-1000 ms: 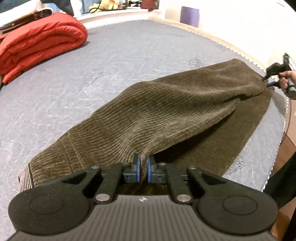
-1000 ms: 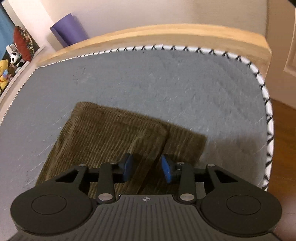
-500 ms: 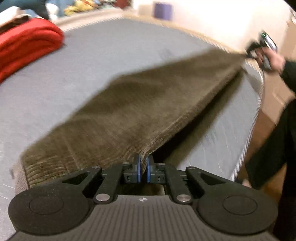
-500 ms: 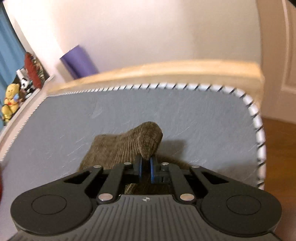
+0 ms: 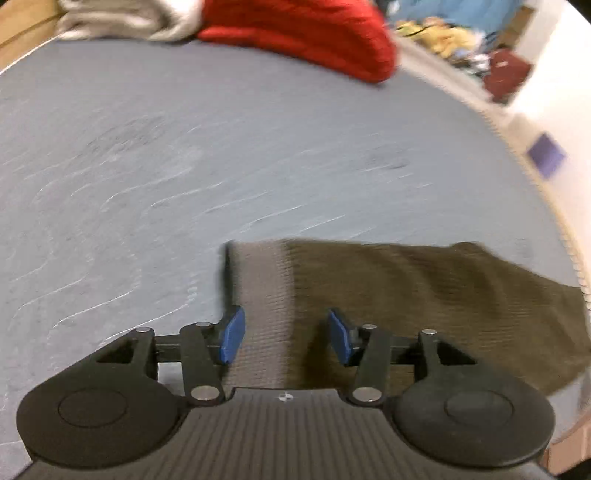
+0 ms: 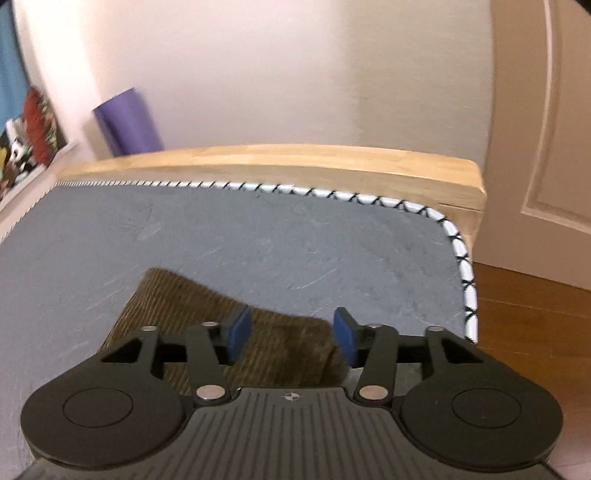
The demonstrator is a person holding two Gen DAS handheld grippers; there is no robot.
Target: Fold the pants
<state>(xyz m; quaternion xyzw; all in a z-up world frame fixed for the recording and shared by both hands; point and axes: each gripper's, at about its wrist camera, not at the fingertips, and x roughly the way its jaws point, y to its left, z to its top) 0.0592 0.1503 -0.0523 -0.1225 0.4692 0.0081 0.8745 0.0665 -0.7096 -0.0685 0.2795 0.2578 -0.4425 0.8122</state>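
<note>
The brown corduroy pants (image 5: 424, 295) lie flat on the grey mattress (image 5: 184, 166), with the pale grey waistband (image 5: 262, 295) at their left end. My left gripper (image 5: 286, 338) is open just above the waistband, holding nothing. In the right wrist view the leg end of the pants (image 6: 221, 325) lies on the mattress (image 6: 295, 229) near its right edge. My right gripper (image 6: 291, 338) is open over that leg end and holds nothing.
A folded red quilt (image 5: 306, 33) and pale bedding (image 5: 122, 22) lie at the far side of the mattress. A wooden bed frame (image 6: 295, 162) runs behind the stitched mattress edge (image 6: 461, 251). A purple roll (image 6: 127, 122) stands by the wall. A door (image 6: 546, 140) and wooden floor (image 6: 535, 332) are at right.
Both grippers were shut on the lifted, stretched pants half a second ago. Both have now opened and let go, and the pants lie flat on the mattress. The left view has swung towards the waistband.
</note>
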